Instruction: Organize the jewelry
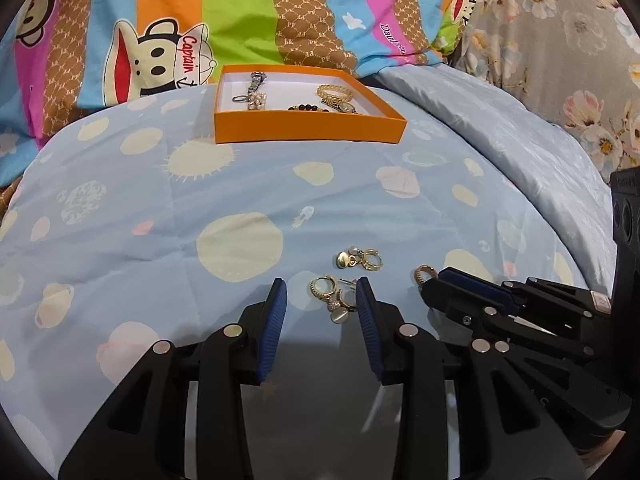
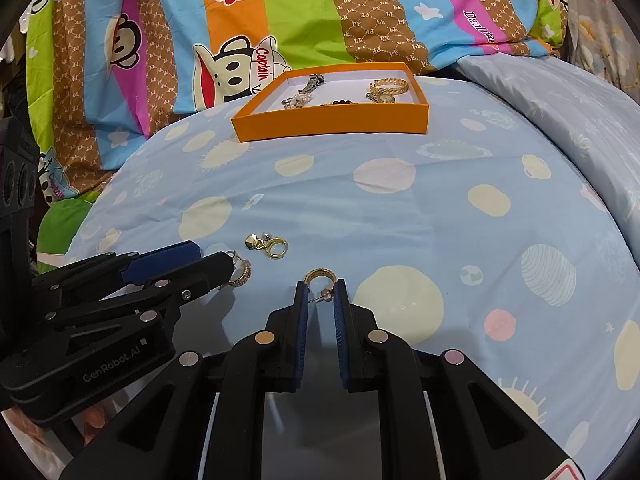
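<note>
An orange box at the far side of the blue quilt holds watches, a gold bracelet and a bead string. My left gripper is open, its fingers astride a gold hoop earring with a disc drop lying on the quilt; that earring shows partly hidden in the right wrist view. A second gold earring lies just beyond. My right gripper is narrowed around a gold hoop earring, its post between the pads; contact is unclear.
A bright striped cartoon-monkey blanket is piled behind the box. A grey floral cloth lies at the right. The two grippers work close side by side near the quilt's front.
</note>
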Demonstrator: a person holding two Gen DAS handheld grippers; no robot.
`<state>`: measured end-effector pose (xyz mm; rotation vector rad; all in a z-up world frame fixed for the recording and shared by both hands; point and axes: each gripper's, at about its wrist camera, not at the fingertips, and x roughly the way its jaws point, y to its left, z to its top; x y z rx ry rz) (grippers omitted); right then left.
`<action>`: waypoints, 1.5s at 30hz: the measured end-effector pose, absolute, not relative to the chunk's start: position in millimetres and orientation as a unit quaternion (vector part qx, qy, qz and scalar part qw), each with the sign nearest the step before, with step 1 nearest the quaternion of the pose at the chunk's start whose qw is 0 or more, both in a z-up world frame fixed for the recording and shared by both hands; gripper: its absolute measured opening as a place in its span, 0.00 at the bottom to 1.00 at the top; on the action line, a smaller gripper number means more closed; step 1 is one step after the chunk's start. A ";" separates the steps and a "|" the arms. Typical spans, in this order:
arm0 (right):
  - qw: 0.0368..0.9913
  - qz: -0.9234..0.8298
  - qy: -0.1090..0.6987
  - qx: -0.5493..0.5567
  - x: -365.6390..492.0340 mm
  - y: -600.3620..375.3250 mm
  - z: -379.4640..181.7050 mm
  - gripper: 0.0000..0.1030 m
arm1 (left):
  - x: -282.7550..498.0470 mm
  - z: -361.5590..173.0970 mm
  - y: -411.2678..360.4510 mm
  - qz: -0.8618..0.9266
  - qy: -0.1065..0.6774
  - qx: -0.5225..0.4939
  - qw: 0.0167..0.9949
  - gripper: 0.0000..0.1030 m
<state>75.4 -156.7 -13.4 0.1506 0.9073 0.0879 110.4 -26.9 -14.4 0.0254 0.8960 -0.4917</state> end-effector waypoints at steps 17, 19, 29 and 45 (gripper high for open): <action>0.895 0.043 0.438 0.073 75.3 -156.3 -14.0 0.12 | 110.0 -17.3 -12.0 -0.199 0.436 0.016 0.878 0.33; 0.895 0.043 0.438 0.072 75.2 -156.0 -14.0 0.12 | 109.8 -16.8 -15.3 -0.203 0.434 0.021 0.877 0.33; 0.895 0.049 0.440 0.062 77.6 -149.9 -16.7 0.12 | 116.5 -18.2 -38.9 -0.224 0.434 0.044 0.872 0.31; 0.899 0.048 0.430 0.064 76.9 -150.8 -12.2 0.12 | 116.5 -15.8 -27.8 -0.222 0.431 0.015 0.874 0.13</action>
